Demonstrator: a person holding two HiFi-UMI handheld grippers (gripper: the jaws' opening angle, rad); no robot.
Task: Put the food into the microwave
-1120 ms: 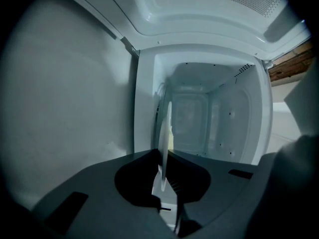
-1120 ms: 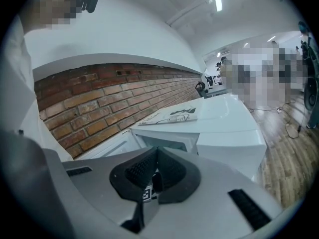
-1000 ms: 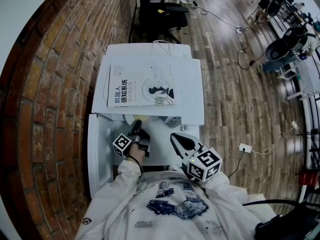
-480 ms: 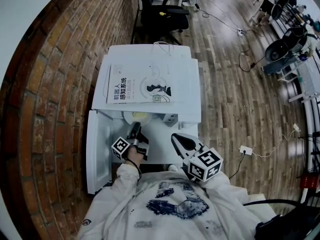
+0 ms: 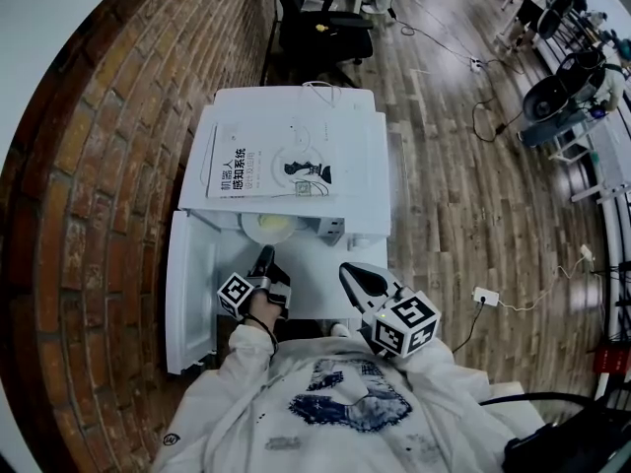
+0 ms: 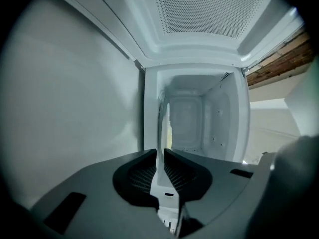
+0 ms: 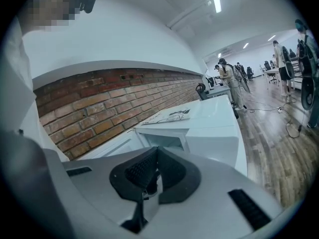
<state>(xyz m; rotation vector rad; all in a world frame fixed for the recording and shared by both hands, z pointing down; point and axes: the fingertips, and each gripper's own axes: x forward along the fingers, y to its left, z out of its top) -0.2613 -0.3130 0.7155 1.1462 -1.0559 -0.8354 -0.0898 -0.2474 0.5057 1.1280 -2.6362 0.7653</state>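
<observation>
Food [image 5: 272,228] is on its plate [image 5: 248,227] inside the open microwave [image 5: 360,180], so I judge the placing done; what is left is getting out cleanly and shutting up. Left gripper [image 5: 264,256] points into the cavity mouth with its jaws narrow and closing. In the left gripper view the plate shows edge-on, lined up with the slim gap between the pads, and I see no pad pressing on it, though how close the rim sits to the tips I cannot tell. Right gripper [image 5: 346,270] hangs off to the right over the bench [image 5: 320,302], jaws drawn together on nothing. To do this well I would draw the left gripper straight back along its own line, level, with no sideways drift — a closing jaw near a rim is how a plate gets dragged toward the sill. Only once the tips are clear of the opening would I go for the door [image 5: 189,284], which stands swung wide to the left. I would push it on its flat face near the free edge, slowly, with the left gripper. The book [image 5: 268,166] lying on top of the microwave needs no touching — keep shoves gentle so it stays put.
</observation>
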